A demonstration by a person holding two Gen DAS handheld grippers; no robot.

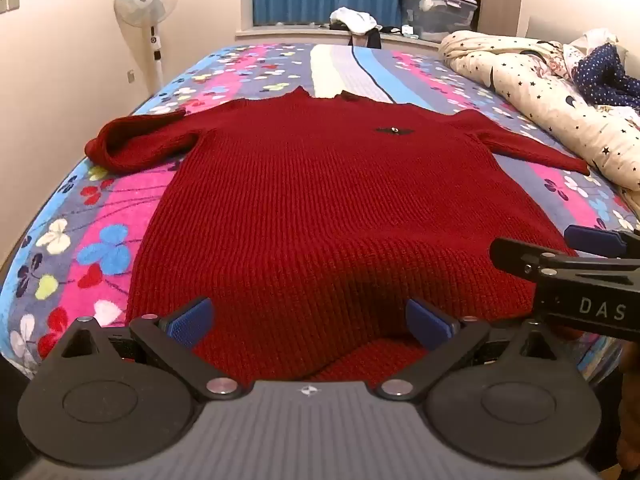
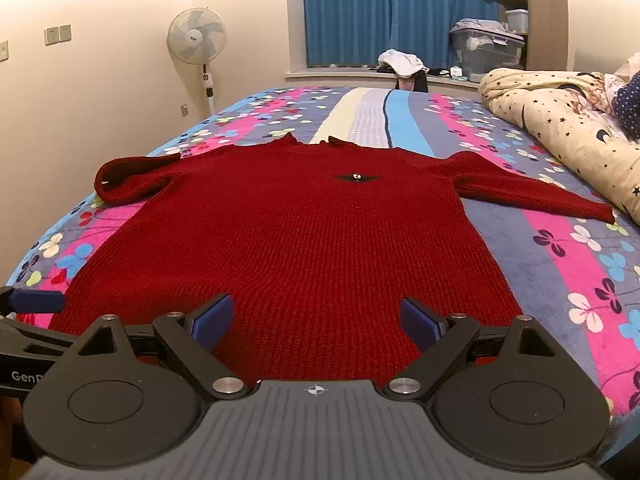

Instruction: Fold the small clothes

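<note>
A dark red knit sweater lies flat, front up, on the flowered bedspread, collar far, hem near me. Its left sleeve is folded back on itself; its right sleeve lies stretched out. It also shows in the right wrist view. My left gripper is open over the hem, where the fabric is rumpled. My right gripper is open over the hem's right part; it shows at the right edge of the left wrist view. Neither holds anything.
A rolled star-print quilt lies along the bed's right side. A standing fan stands by the left wall. A pile of clothes and a plastic storage box sit on the window ledge by blue curtains.
</note>
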